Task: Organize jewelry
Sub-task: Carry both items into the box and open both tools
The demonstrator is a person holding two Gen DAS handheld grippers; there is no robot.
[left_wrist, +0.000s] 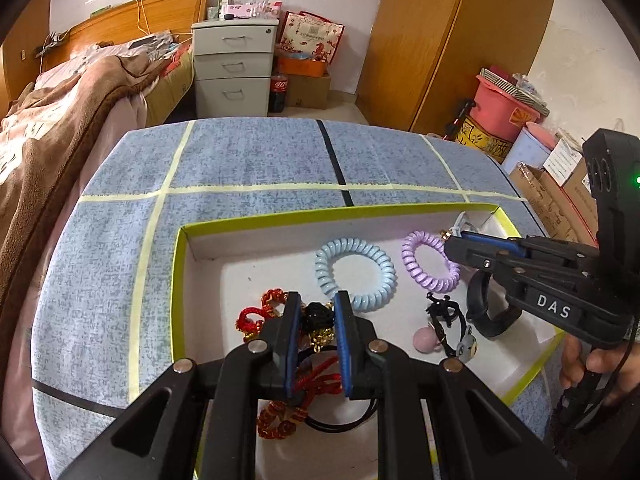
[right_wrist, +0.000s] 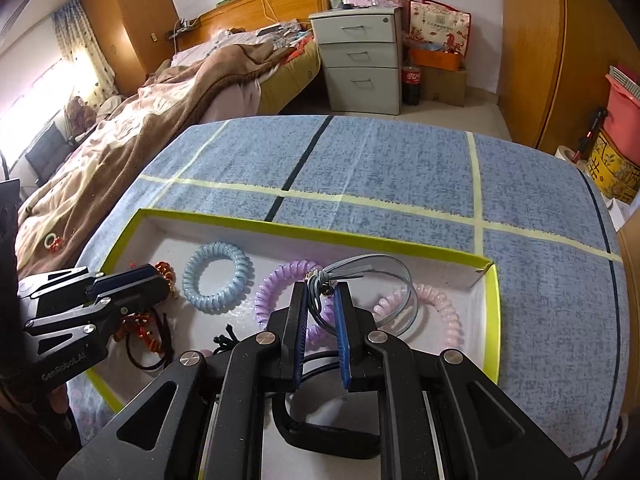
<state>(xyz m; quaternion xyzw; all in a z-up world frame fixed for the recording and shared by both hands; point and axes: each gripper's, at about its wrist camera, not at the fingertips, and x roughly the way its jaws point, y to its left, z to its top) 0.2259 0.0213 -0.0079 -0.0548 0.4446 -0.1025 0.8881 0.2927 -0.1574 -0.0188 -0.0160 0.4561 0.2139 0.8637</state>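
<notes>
A white box with a yellow-green rim (left_wrist: 256, 220) (right_wrist: 360, 240) lies on the blue table and holds the jewelry. My left gripper (left_wrist: 317, 300) is over its left part, jaws apart around a black and gold knot (left_wrist: 316, 322) of a red cord bracelet (left_wrist: 256, 316). My right gripper (right_wrist: 320, 292) has its jaws a little apart around a grey cord bracelet (right_wrist: 368, 268), above a purple coil band (right_wrist: 276, 280). It also shows in the left wrist view (left_wrist: 456, 242). A blue coil band (left_wrist: 356, 276) (right_wrist: 218, 276), a pink coil band (right_wrist: 440, 312) and a black wristband (left_wrist: 494, 320) (right_wrist: 320, 432) lie in the box.
A black cord with a pink bead (left_wrist: 426, 338) and a small charm (left_wrist: 464, 346) lies in the box. A bed (left_wrist: 60, 128) stands left of the table, grey drawers (left_wrist: 234, 68) behind it, and boxes and a pink tub (left_wrist: 508, 108) to the right.
</notes>
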